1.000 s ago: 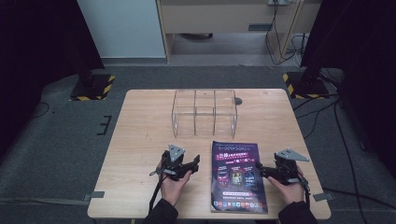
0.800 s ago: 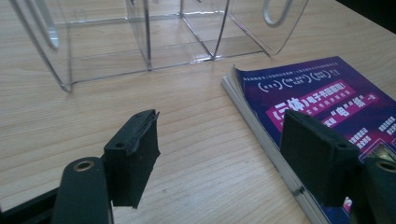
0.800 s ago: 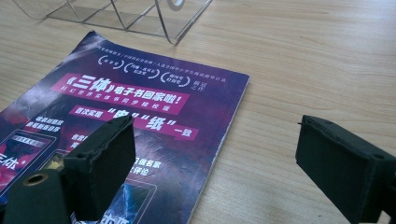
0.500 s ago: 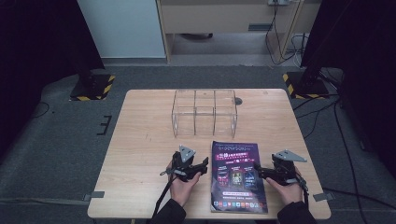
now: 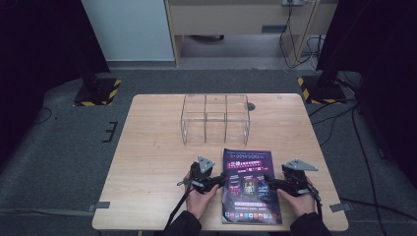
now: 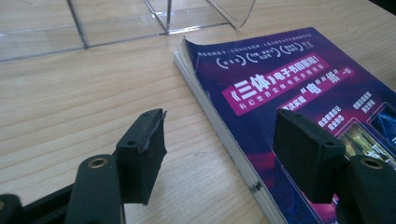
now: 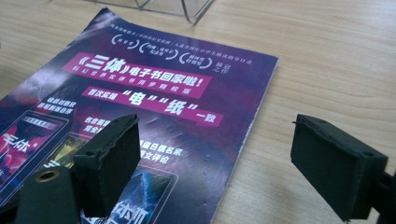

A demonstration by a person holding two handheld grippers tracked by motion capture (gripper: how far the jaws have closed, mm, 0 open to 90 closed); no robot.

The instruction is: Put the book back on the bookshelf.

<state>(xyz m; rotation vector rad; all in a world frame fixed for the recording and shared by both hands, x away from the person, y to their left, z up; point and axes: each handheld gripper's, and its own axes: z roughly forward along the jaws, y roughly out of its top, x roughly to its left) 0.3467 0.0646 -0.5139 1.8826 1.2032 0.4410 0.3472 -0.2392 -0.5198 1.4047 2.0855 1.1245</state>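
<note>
Jaws of both the left gripper and right gripper are held wide astride the book edges, the left having just been closing; next, a squeeze is needed.

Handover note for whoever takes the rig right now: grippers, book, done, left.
Left gripper: open, jaws have just been closing a little; they straddle the left edge of the book, not pressing on it.
Right gripper: open, jaws straddle the book's right edge, no grip.
Book: flat on the table at the near edge, purple cover up, closed, top left corner slightly curled.
Clear acrylic organizer: behind the book, compartments look empty.
Done: both grippers brought to the book.
Left: probably grip and lift the book; the rest is open.
</note>
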